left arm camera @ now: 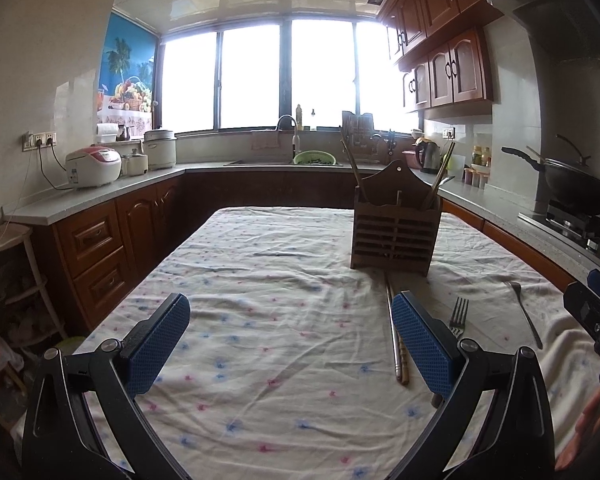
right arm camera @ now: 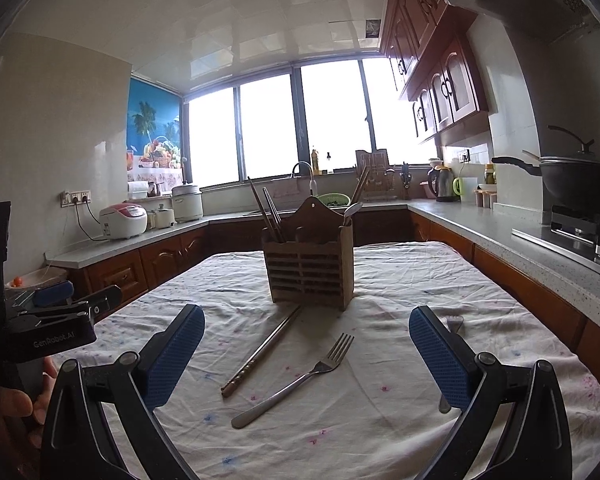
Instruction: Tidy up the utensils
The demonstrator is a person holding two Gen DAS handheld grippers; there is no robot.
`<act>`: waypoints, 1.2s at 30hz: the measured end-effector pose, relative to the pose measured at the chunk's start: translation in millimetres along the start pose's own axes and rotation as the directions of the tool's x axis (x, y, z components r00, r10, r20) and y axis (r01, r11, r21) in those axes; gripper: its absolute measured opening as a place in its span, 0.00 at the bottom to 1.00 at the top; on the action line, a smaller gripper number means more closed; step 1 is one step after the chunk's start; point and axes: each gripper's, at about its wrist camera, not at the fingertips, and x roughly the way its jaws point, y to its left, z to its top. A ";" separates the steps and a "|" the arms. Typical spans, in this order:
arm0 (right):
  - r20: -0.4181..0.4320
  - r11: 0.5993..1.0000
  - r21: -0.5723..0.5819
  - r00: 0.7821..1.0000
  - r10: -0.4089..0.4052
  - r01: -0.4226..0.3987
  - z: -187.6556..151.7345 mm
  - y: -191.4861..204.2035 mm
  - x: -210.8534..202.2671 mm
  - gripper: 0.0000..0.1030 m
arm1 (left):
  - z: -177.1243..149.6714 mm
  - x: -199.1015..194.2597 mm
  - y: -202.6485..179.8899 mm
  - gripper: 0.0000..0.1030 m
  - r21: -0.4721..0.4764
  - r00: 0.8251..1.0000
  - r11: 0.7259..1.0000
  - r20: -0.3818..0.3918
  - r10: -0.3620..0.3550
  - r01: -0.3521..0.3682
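Observation:
A slatted wooden utensil holder [left arm camera: 396, 232] [right arm camera: 310, 268] stands upright on the cloth-covered table, with chopsticks and a spoon sticking out of it. In front of it lie a pair of metal chopsticks [left arm camera: 396, 336] [right arm camera: 262, 352], a fork [left arm camera: 458, 316] [right arm camera: 296, 382] and a spoon [left arm camera: 524, 312], mostly hidden behind my right finger in the right wrist view [right arm camera: 455, 323]. My left gripper [left arm camera: 290, 340] is open and empty, above the cloth left of the chopsticks. My right gripper [right arm camera: 306, 354] is open and empty, with the fork and chopsticks between its fingers.
The table has a white floral cloth [left arm camera: 260, 280]. Counters run around it with a rice cooker [left arm camera: 94, 166], a sink [left arm camera: 288, 160], a kettle [right arm camera: 444, 184] and a wok on the stove [right arm camera: 580, 184] at right. Each gripper shows at the edge of the other's view.

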 end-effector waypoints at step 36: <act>0.021 0.999 0.035 1.000 0.008 -0.009 -8.9 -3.0 -5.2 1.00 | -3.3 -7.8 -2.0 1.00 0.031 0.999 0.999 0.031 -0.007 0.006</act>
